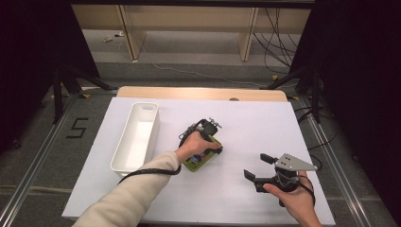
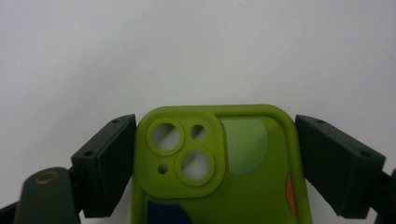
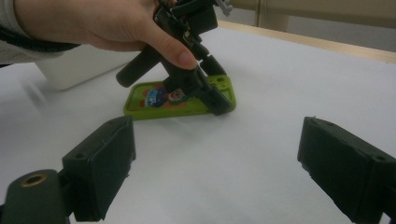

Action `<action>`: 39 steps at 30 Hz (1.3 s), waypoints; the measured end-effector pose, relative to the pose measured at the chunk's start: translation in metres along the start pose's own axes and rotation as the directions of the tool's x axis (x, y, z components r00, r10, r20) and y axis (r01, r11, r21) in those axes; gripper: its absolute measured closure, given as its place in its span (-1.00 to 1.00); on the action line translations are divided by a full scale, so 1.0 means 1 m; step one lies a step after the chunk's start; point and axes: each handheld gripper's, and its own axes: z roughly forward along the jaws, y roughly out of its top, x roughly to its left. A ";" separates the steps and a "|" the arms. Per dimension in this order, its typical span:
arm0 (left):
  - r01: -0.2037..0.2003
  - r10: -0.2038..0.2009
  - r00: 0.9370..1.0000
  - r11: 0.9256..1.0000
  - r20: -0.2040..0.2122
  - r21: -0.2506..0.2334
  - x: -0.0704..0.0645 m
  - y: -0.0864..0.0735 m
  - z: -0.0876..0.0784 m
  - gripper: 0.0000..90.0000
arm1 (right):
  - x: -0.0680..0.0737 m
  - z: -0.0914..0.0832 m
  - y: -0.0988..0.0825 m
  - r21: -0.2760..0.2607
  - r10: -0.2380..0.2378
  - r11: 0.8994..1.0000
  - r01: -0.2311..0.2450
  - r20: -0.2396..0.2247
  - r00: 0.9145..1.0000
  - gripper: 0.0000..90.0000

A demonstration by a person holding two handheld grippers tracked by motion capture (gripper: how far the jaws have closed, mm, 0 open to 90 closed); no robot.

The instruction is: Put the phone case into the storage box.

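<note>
A green phone case [image 1: 200, 161] with a colourful print lies flat on the white sheet, camera cut-outs toward its far end. My left gripper [image 1: 213, 147] points down onto it, held by a hand. In the left gripper view the two black pads [image 2: 109, 158] press against the long sides of the case [image 2: 243, 186] near the camera corner. The right gripper view has the same case [image 3: 159, 105] with the left gripper [image 3: 218, 105] clamped across its end. My right gripper [image 1: 257, 165] rests at the near right, open, jaws [image 3: 217, 128] facing the case with nothing between them.
A long white bin [image 1: 154, 132] stands to the left of the case, with nothing showing inside. The white sheet [image 1: 255, 118] covers the wooden table. Cables and table legs lie on the floor beyond the far edge.
</note>
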 end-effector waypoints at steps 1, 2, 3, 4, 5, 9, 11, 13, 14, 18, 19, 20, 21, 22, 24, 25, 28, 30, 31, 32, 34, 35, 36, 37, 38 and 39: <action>-0.001 0.001 1.000 1.000 0.001 -0.002 0.000 0.000 0.000 -0.65 | 0.000 0.000 0.000 0.000 0.000 1.000 0.000 0.000 1.000 -0.72; -0.003 0.003 1.000 1.000 0.002 -0.002 0.000 0.000 0.000 -0.64 | 0.000 0.000 0.000 0.000 0.001 1.000 -0.001 0.000 1.000 -0.72; -0.003 0.003 1.000 1.000 0.003 -0.002 0.000 0.000 0.000 -0.64 | 0.000 0.000 0.000 0.000 0.001 1.000 -0.001 0.000 1.000 -0.72; -0.006 0.006 1.000 1.000 0.006 -0.002 0.000 0.000 0.000 -0.64 | 0.000 0.000 0.000 0.000 0.001 1.000 -0.001 -0.001 1.000 -0.72; -0.009 0.009 1.000 1.000 0.008 -0.002 0.000 0.000 0.000 -0.64 | 0.000 0.000 0.000 0.001 0.001 1.000 -0.001 0.000 1.000 -0.72; -0.021 0.021 1.000 1.000 0.011 -0.001 0.000 0.000 -0.001 -0.64 | 0.000 0.000 0.000 -0.001 0.002 1.000 -0.002 -0.001 1.000 -0.72; -0.019 0.019 1.000 1.000 0.012 -0.010 -0.001 0.000 -0.002 -0.64 | 0.000 0.000 0.000 -0.001 0.003 1.000 -0.003 -0.001 1.000 -0.72; -0.024 0.024 1.000 1.000 0.012 -0.015 -0.001 0.000 -0.003 -0.64 | 0.000 0.000 0.000 -0.001 0.003 1.000 -0.003 -0.001 1.000 -0.72; -0.027 0.027 1.000 0.999 0.010 -0.019 -0.001 0.000 -0.004 -0.64 | 0.000 0.000 0.000 -0.001 0.003 1.000 -0.003 -0.001 1.000 -0.72; -0.026 0.027 1.000 0.999 0.009 -0.043 -0.001 0.000 -0.008 -0.63 | 0.000 0.000 0.000 0.000 0.006 1.000 -0.006 0.000 1.000 -0.72; -0.024 0.024 1.000 0.999 0.009 -0.048 -0.001 0.000 -0.009 -0.63 | 0.000 0.000 0.000 -0.001 0.006 1.000 -0.006 0.000 1.000 -0.72; -0.024 0.024 1.000 0.998 0.009 -0.054 0.000 0.000 -0.010 -0.63 | 0.000 0.000 0.000 -0.001 0.006 1.000 -0.006 0.000 1.000 -0.72; -0.020 0.021 1.000 0.998 0.010 -0.060 0.000 0.000 -0.011 -0.63 | 0.000 0.000 0.000 0.000 0.005 1.000 -0.005 0.000 1.000 -0.72; -0.021 0.022 1.000 0.998 0.012 -0.065 0.001 0.000 -0.013 -0.63 | 0.000 0.000 0.000 0.000 0.005 1.000 -0.005 0.000 1.000 -0.72; -0.011 0.012 1.000 0.997 0.011 -0.080 0.001 0.000 -0.016 -0.63 | 0.000 0.000 0.000 0.000 0.004 1.000 -0.004 0.000 1.000 -0.72; -0.008 0.009 1.000 0.996 0.010 -0.088 0.002 0.001 -0.017 -0.63 | 0.000 0.000 0.000 -0.001 0.005 1.000 -0.005 -0.001 1.000 -0.72; -0.009 0.010 1.000 0.994 0.009 -0.113 0.003 0.002 -0.024 -0.63 | 0.000 0.000 0.000 0.000 0.007 1.000 -0.007 0.000 1.000 -0.72; 0.001 0.000 1.000 0.991 0.007 -0.134 0.003 0.003 -0.027 -0.63 | 0.000 0.000 0.000 0.000 0.006 1.000 -0.006 0.000 1.000 -0.72; -0.002 0.002 1.000 0.989 0.003 -0.147 0.003 0.003 -0.030 -0.63 | 0.000 0.000 0.000 -0.001 0.005 1.000 -0.005 0.000 1.000 -0.72; -0.001 0.001 1.000 0.988 0.001 -0.157 0.003 0.003 -0.032 -0.63 | 0.000 0.000 0.000 -0.002 0.005 1.000 -0.005 0.000 1.000 -0.72; 0.003 -0.003 1.000 0.983 -0.001 -0.183 0.003 0.003 -0.036 -0.63 | 0.000 0.000 0.000 -0.001 0.005 1.000 -0.005 0.001 1.000 -0.72; 0.001 -0.001 1.000 0.981 0.000 -0.192 0.003 0.003 -0.038 -0.63 | 0.000 0.000 0.000 -0.001 0.005 1.000 -0.005 0.001 1.000 -0.72; 0.002 -0.003 1.000 0.979 -0.001 -0.204 0.002 0.004 -0.040 -0.63 | 0.000 0.000 0.000 -0.001 0.004 1.000 -0.004 0.001 1.000 -0.72; 0.003 -0.004 1.000 0.977 -0.003 -0.211 0.002 0.004 -0.042 -0.63 | 0.000 0.000 0.000 -0.001 0.004 1.000 -0.004 0.001 1.000 -0.72; 0.003 -0.004 1.000 0.975 -0.005 -0.221 0.002 0.004 -0.043 -0.63 | 0.000 0.000 0.000 -0.001 0.004 1.000 -0.004 0.000 1.000 -0.72; 0.003 -0.005 1.000 0.974 -0.006 -0.227 0.002 0.004 -0.045 -0.63 | 0.000 0.000 0.000 -0.001 0.004 1.000 -0.004 0.001 1.000 -0.72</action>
